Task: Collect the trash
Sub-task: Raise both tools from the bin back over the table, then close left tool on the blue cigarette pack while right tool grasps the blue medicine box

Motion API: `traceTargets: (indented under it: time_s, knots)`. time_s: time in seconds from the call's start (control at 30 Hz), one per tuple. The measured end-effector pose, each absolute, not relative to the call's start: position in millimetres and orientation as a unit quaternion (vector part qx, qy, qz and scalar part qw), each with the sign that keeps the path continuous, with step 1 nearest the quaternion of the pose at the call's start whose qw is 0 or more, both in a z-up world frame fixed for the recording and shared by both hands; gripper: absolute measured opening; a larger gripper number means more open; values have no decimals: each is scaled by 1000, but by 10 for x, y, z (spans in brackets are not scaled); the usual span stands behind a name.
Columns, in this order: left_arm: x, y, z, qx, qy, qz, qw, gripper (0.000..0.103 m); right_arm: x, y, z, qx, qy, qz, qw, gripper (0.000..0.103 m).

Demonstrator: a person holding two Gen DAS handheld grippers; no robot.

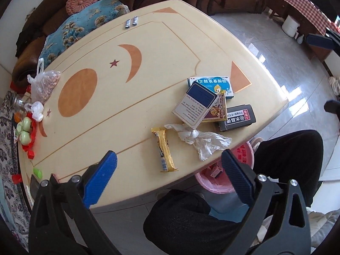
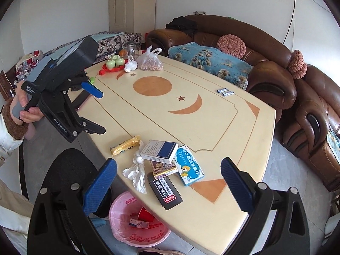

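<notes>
Left wrist view: the left gripper (image 1: 169, 159) hangs over the near edge of the cream table (image 1: 148, 48), its two blue fingers (image 1: 99, 180) spread wide and grasping nothing. Between them lies one gold snack wrapper (image 1: 165, 149), and just to its right one crumpled white plastic bag (image 1: 198, 140), knotted in the middle. Beyond these sit four boxes in a loose pile: a white-and-blue box (image 1: 195, 105) on top, leaning on a brown patterned box (image 1: 216, 111), a blue cartoon box (image 1: 214, 84) farther off, and a black box (image 1: 238, 118) at the right. Two small silver sachets (image 1: 131, 22) lie side by side at the far edge. One pink bin (image 1: 214, 182) stands on the floor below the near table edge, with scraps inside.

Right wrist view: the right gripper (image 2: 169, 180) is likewise released, fingers (image 2: 235, 182) well apart and empty, above the table corner. The same four boxes, one wrapper and one plastic bag lie ahead of it. The pink bin, near and low, holds one red cup (image 2: 146, 213) and one small carton (image 2: 139, 224). At the left a hand (image 2: 25, 106) holds the other gripper over the table's left edge. At the far end sit one clear bag of nuts (image 2: 149, 62) and three green cups (image 2: 114, 61).
</notes>
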State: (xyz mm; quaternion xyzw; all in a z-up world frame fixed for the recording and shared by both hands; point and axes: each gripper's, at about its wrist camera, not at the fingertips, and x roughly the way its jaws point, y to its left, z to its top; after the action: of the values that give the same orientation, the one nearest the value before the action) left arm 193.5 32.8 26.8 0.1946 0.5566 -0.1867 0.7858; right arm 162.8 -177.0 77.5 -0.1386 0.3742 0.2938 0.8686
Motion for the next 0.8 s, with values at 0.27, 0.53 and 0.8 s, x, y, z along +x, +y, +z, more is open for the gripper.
traceTargets:
  time_s: [0.27,0.53,0.8]
  knots:
    - [2147,43,19,230,559,-242,759,96,2078,-1896,482,-142,413,295,850,96]
    - [2341,-170,-303,278,562,-264,733,96,2470,-1975,78,-145,453,304,826,96]
    - [2552,-324,-561,306,564,-284,712,96,2742,-1898,-422,-172,498,319,788,96]
